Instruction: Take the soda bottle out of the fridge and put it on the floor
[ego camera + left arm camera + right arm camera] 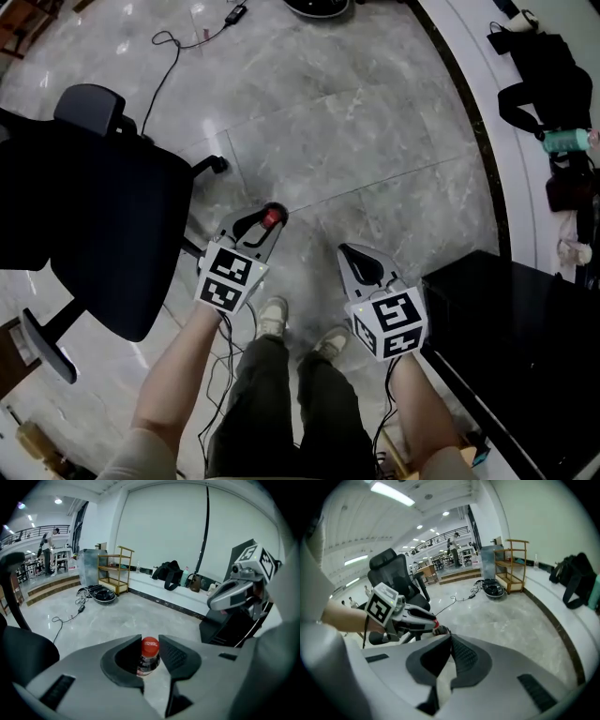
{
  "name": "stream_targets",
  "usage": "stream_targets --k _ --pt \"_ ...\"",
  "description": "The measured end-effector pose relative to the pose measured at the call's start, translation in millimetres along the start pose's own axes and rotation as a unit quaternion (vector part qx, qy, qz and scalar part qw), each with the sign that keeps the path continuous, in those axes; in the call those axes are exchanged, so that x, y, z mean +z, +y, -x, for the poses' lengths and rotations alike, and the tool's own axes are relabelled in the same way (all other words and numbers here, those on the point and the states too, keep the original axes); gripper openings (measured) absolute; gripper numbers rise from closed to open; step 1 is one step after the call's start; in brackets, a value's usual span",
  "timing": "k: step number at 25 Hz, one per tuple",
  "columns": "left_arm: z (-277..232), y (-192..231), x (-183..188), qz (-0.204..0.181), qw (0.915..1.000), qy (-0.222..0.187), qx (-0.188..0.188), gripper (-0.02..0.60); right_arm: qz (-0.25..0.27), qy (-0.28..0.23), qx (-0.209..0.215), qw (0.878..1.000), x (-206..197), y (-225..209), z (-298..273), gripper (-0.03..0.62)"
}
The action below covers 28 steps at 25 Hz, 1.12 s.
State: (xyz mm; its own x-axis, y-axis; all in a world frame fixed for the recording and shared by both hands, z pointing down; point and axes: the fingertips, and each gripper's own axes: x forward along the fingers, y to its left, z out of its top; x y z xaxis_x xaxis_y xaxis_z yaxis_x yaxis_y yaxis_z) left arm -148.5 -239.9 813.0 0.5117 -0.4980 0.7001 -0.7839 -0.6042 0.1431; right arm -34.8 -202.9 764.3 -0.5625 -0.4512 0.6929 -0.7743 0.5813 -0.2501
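I see one dark plastic soda bottle [149, 657] with a red cap, and it sits between the jaws of the left gripper [266, 221]. The pads press on its neck from both sides and it hangs above the grey marble floor [375, 141], just right of the black office chair [103, 216]. My left forearm reaches forward and slants down, so that gripper points at the floor with its marker cube [231, 276] facing up at the head camera.

The right gripper [347, 251] is further right of the chair, beside the left one and apart from it, on a forearm with the same downward slant. Its jaws are closed tip to tip with nothing between them. It carries a second marker cube [392, 323], so I count two grippers and two cubes.

Two light shoes [273, 315] stand on the floor below the grippers, right of the chair's seat. One black box-shaped cabinet [511, 337] stands well to the right of the chair, past the right gripper. One black cable [173, 56] trails over the floor beyond the chair. Far right of it, on the white ledge [511, 159], lie one black bag [544, 84] and one teal bottle [568, 141].
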Motion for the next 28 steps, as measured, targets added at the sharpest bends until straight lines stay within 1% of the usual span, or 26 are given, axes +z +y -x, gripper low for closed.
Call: stream_targets --k 2,3,6,11,15,21,24,28 --pt "-20.6 6.8 -25.5 0.000 1.0000 0.003 0.004 0.110 -0.030 0.000 0.021 0.999 -16.9 1.4 -23.0 -0.003" --pt "-30.6 9.6 -38.3 0.002 1.0000 0.004 0.006 0.110 -0.036 0.003 0.025 0.999 -27.0 0.9 -33.7 -0.003" --pt "-60.1 15.1 -74.5 0.012 0.9999 0.006 0.005 0.110 -0.032 0.015 0.025 0.999 -60.0 -4.7 -62.0 -0.003" --pt "-97.7 23.7 -128.7 0.021 0.9998 0.006 0.000 0.110 -0.066 0.032 0.053 0.996 -112.9 -5.6 -107.2 -0.003" --pt "-121.7 30.4 -168.6 0.029 0.9995 0.008 0.005 0.110 -0.065 0.045 0.060 0.995 -147.9 -8.6 -140.9 -0.003" --pt "-154.2 37.3 -220.8 0.032 0.9992 0.019 0.012 0.110 -0.068 0.045 0.067 0.994 -182.2 -10.9 -180.1 -0.003" --pt "-164.1 35.6 -245.3 0.032 0.9989 0.028 0.018 0.110 -0.066 0.054 0.070 0.994 -199.1 -7.9 -194.4 -0.003" --pt "-177.5 34.5 -269.2 0.034 0.9984 0.040 0.021 0.110 -0.070 0.058 0.068 0.994 -213.7 -11.1 -210.7 -0.003"
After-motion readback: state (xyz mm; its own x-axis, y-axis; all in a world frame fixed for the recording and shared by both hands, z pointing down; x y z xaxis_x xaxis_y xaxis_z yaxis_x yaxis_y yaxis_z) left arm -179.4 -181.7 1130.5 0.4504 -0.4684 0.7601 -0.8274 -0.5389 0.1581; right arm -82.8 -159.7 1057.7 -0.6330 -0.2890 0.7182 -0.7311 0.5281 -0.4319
